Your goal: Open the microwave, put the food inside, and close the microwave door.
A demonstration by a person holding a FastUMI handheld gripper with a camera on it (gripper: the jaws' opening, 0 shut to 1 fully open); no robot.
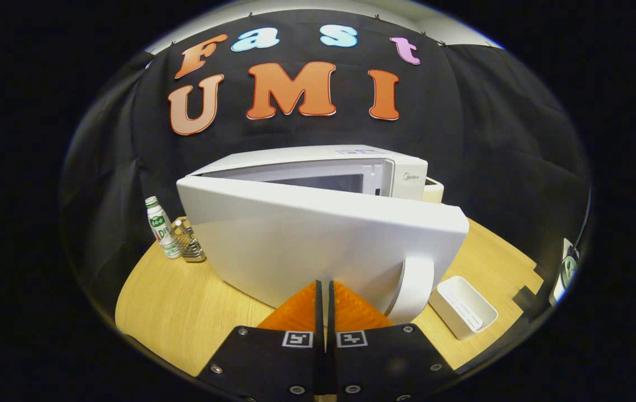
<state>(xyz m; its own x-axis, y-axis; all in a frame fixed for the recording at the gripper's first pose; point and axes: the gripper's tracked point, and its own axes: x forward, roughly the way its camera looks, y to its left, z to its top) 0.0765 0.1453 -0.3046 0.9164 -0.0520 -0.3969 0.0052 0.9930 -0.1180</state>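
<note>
A white microwave [404, 174] stands on the wooden table [172, 304]. Its door [306, 234] is hinged on the left and stands partly ajar, with its outer face turned toward me. Through the gap above the door I see part of the dim cavity [323, 181]. The door's white vertical handle [415, 290] is just to the right of my fingers. My gripper [324, 283] is shut, with nothing between the fingers. Its tips are right at the lower outer face of the door, beside the handle.
A small white rectangular tray [463, 306] lies on the table right of the handle. Left of the microwave stand a plastic bottle with a green label [161, 229] and a small wire holder [190, 244]. A beige object [434, 190] sits behind the microwave's right side.
</note>
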